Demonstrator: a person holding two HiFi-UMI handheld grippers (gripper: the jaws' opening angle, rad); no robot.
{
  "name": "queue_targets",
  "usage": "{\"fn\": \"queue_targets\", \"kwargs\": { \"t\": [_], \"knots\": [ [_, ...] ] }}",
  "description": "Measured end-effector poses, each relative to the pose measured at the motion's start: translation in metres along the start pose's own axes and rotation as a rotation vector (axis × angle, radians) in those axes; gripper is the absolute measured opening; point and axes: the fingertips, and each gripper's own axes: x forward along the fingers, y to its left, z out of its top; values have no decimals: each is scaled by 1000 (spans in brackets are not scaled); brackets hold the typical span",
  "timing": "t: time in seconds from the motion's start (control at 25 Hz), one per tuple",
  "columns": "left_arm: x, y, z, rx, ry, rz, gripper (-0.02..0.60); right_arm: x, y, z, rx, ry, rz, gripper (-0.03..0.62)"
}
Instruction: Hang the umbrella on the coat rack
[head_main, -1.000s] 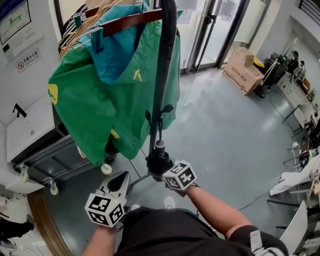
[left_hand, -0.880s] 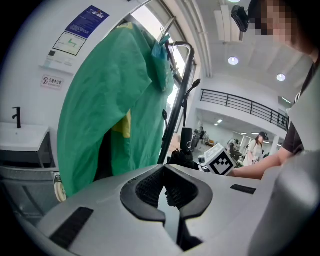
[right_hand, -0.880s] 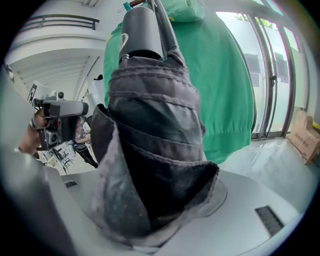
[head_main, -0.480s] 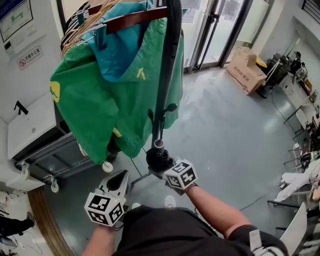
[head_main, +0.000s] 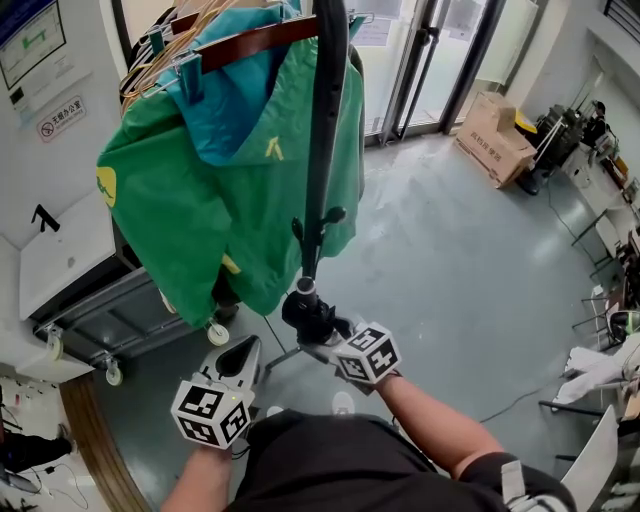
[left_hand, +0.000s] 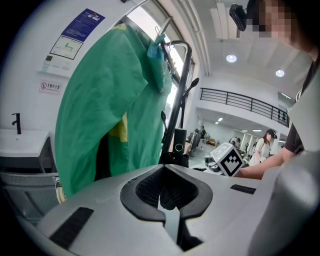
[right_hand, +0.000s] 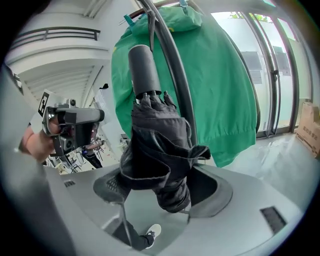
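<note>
While the right gripper (right_hand: 162, 195) has just been opening its jaws to a wide spread, a folded black umbrella (right_hand: 155, 145) sits between them, close against the dark pole of the coat rack (head_main: 325, 120) and below its short lower hook (head_main: 333, 214). The pad at the right of that gripper's view stands clear of the cloth and the other is half covered by a loose fold, so the grip looks let go rather than pinching; whether a strap has caught on the rack no view shows. The left gripper (left_hand: 169, 200) hangs low beside it, jaws pressed together on nothing. A green jacket (head_main: 210, 190) hangs on a hanger at the rack's top, beside the pole. The umbrella is likely light, with a stiff core of shaft and ribs under a soft, slick canopy that bunches and slides under the pads. Its stubby straight handle (right_hand: 144, 70), pointing up, is the firm place to take it; the bundled cloth gives way and could slip. With no crook on that handle, hanging probably depends on a wrist loop, not visible here, and a hold around the upper bundle just under the handle would leave the handle's end free for the hook
</note>
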Motion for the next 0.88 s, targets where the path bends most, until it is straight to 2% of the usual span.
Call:
{"fn": "queue_targets", "kwargs": {
  "t": [0.44,0.64,0.8,0.84,0.88],
  "knots": [
    [9,-11,7,10,-20,7,15,-33,4,24,-24,-88,12,282],
    [10,-18,11,8,-33,-19,15,-53,12,43,-43,-154,-1,273],
    [12,-18,10,15,-25,-52,15,-70,15,59,-56,-241,-77,141],
    [11,-18,10,19,-24,-59,15,-75,15,61,-58,-261,-97,61],
    [11,-18,11,23,-23,-67,15,-78,17,64,-59,-277,-110,21]
  ]
}}
